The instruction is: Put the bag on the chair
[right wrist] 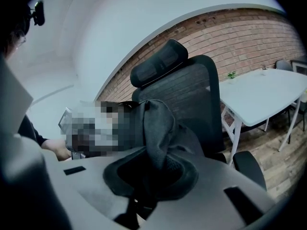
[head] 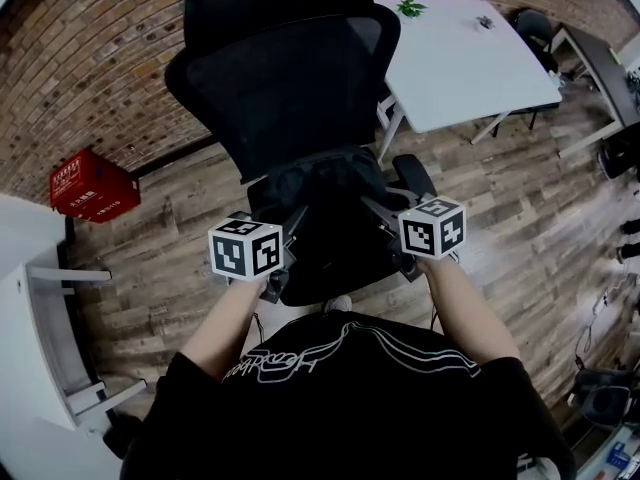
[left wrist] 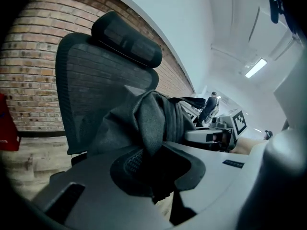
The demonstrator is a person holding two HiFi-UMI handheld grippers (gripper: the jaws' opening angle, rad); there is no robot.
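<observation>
A black mesh office chair [head: 285, 88] with a headrest stands in front of me, its back against the brick wall side. A dark grey fabric bag [head: 335, 203] hangs between my two grippers over the chair seat. My left gripper [head: 290, 236] is shut on a bunched fold of the bag [left wrist: 153, 121]. My right gripper [head: 385, 230] is shut on the bag's other side [right wrist: 160, 133]. In both gripper views the cloth fills the space between the jaws, and the chair back [left wrist: 86, 85] [right wrist: 196, 90] rises behind it.
A white table [head: 465, 58] with a small plant [head: 410, 8] stands to the right of the chair. A red crate [head: 92, 185] sits on the wooden floor at the left. A white desk frame [head: 45, 348] is at the near left. Another desk [head: 600, 63] and chair stand far right.
</observation>
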